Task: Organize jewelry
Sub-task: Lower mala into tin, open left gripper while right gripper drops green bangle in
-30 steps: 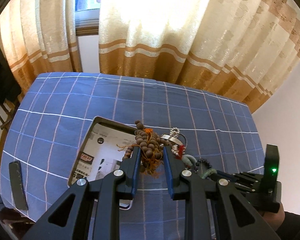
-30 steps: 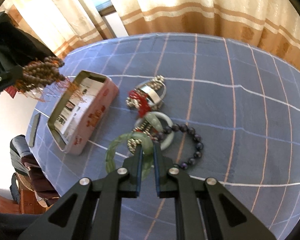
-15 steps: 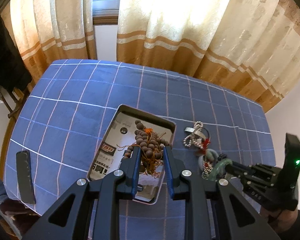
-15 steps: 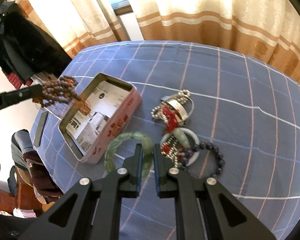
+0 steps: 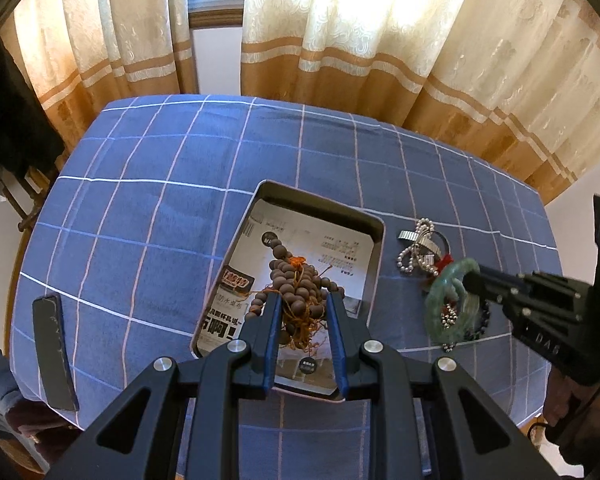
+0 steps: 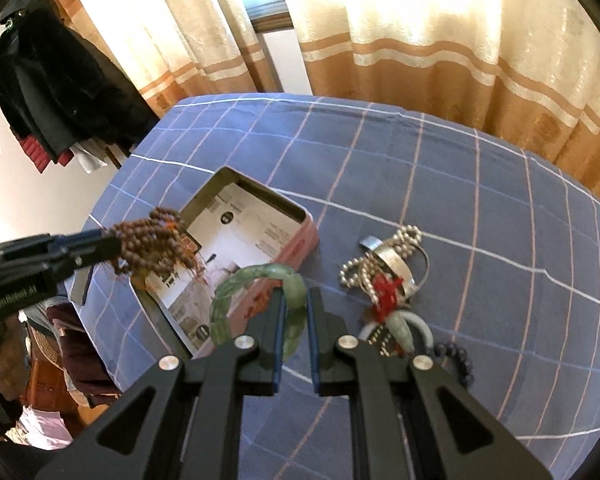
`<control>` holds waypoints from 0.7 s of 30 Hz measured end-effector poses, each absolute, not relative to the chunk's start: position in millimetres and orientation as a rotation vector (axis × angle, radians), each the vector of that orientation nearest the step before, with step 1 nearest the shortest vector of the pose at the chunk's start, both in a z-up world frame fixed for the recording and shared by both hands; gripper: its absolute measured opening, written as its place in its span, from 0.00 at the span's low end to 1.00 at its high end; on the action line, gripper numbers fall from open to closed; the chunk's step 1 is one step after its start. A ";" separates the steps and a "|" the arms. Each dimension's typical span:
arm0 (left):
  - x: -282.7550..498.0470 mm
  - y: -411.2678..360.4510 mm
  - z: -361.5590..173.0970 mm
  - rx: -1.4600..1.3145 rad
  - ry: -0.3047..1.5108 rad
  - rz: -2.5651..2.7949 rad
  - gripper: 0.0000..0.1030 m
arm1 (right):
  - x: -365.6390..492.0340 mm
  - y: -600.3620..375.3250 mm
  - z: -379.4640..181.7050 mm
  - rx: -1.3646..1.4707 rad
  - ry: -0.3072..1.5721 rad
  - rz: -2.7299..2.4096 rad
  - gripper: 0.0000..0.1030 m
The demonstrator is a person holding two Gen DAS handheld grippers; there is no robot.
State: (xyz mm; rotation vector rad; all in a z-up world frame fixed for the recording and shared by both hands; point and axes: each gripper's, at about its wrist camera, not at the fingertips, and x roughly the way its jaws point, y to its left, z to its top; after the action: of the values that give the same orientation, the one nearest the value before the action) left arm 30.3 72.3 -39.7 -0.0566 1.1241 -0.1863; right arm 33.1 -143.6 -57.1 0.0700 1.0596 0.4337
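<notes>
Carrying: I have two pieces in the air at once, both headed for the open tin (image 5: 374,224) on the table (image 5: 148,208).
Left claw (image 5: 302,312): clamped on the bundle of brown wooden beads (image 5: 296,280), which hangs over the tin's middle with its orange tassel threads trailing.
Right claw (image 6: 296,312): pinched on the green jade bangle (image 6: 228,292), held above the tin's pink side wall.
Tin contents: only printed paper lining the bottom; no jewelry lies in it yet.
Left on the table: a tangle of pearl strand and silver cuff (image 6: 384,256), a pale jade ring (image 6: 420,326) and dark beads (image 6: 458,356), just beside the tin.
Next: I judge the beads need lowering into the tin before release, then the bangle follows.
</notes>
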 end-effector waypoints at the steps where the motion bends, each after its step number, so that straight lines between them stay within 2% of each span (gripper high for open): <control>1: 30.8 73.0 -40.8 -0.056 1.128 -0.187 0.22 | 35.8 -141.4 -56.4 0.067 1.059 0.437 0.12; 21: 60.3 89.6 -62.9 -0.020 1.170 -0.183 0.22 | 74.5 -103.2 -65.7 0.034 1.082 0.463 0.12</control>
State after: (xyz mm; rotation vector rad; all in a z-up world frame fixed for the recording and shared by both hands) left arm 60.3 89.6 -62.9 -0.0204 1.1703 -0.1828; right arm 74.5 -103.2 -65.7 0.0335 1.0820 0.4626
